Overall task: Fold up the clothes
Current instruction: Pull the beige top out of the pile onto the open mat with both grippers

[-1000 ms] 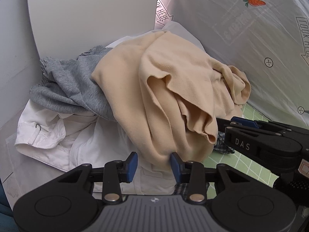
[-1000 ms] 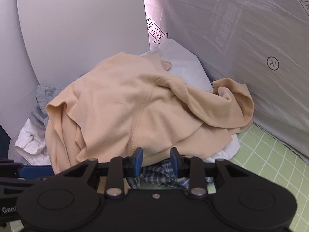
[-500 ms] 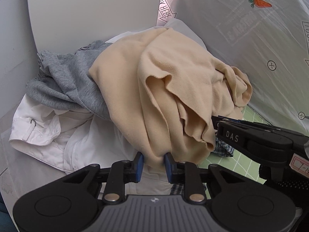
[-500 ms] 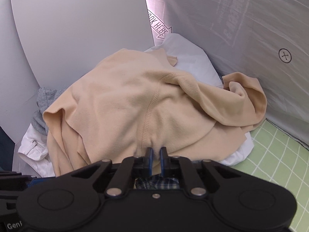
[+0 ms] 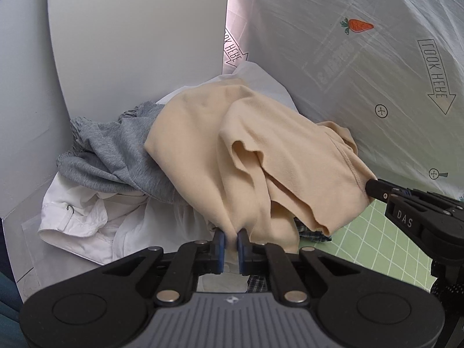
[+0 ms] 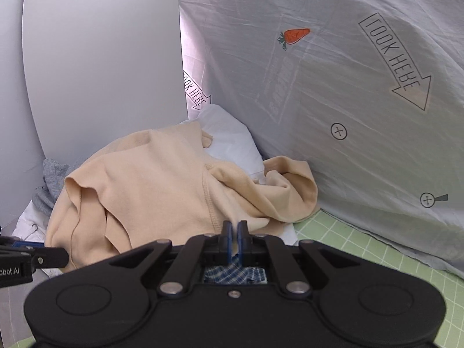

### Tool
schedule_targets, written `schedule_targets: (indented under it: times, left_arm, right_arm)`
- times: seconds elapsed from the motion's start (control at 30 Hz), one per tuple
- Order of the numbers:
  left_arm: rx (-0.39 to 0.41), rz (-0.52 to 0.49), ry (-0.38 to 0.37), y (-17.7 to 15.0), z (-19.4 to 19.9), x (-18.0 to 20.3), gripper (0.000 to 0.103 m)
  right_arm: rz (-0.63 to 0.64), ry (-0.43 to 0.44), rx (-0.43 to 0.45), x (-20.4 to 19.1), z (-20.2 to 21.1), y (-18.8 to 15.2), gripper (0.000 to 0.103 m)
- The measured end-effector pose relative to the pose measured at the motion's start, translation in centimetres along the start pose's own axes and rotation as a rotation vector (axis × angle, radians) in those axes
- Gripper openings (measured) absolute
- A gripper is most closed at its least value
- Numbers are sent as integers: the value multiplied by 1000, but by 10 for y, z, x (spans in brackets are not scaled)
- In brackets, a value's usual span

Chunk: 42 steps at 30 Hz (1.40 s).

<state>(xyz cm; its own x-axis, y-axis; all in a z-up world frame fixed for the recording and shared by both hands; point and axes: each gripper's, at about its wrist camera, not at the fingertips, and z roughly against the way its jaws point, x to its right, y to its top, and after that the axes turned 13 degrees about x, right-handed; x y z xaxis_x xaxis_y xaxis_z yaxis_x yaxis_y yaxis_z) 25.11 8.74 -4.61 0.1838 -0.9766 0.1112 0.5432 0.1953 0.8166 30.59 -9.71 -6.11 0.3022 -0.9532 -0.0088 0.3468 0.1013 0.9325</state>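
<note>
Two grippers: left gripper (image 5: 230, 239) closing, pinching a fold of the beige garment (image 5: 261, 150); right gripper (image 6: 235, 230) clamped on its seamed hem. Beyond: one checked cloth (image 6: 235, 274), one grey garment (image 5: 116, 150), white clothes (image 5: 81, 217), piled against the white board (image 5: 130, 34) and printed sheet (image 6: 348, 87). Bare green mat (image 6: 362, 249) rightward.

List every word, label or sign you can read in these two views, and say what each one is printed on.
"LOOK HERE", mirrored, in arrows on the grey sheet.
"DAS" on the right claw's side.
"obot.AI", cut off by the frame edge, on the left claw's side.
A carrot picture and circled crosses on the sheet.
The faint stamp-like block on the sheet is too washed out to read.
</note>
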Motion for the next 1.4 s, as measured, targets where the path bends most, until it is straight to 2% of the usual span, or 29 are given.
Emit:
schedule_targets:
  times: [0.23,0.43,0.67,0.87,1.13,1.4]
  left_arm:
    - [-18,-30,-52,-22,34,21,9]
    - [-94,-106,-110,-71,61,50,9]
    - [-185,-181,-199,-134,97,92,9]
    - [-223,-245,-259,-180,139,135,9]
    - [-265,-291,-319,-222,190,194,9]
    - [-297,-269,-288,-244,203,188,14]
  right_arm:
    - [-50,-123,-20,37,61,-17,4]
    - [-63,-233,-63,77,122,-49,4]
    - [-95,-378,-138,124,206,-107,4]
    - [-170,-495,-212,163,290,-161,4]
    - [-234,-562,-259,187,382,-204,4]
    - [-289,-543,-313,185,416,-231,6]
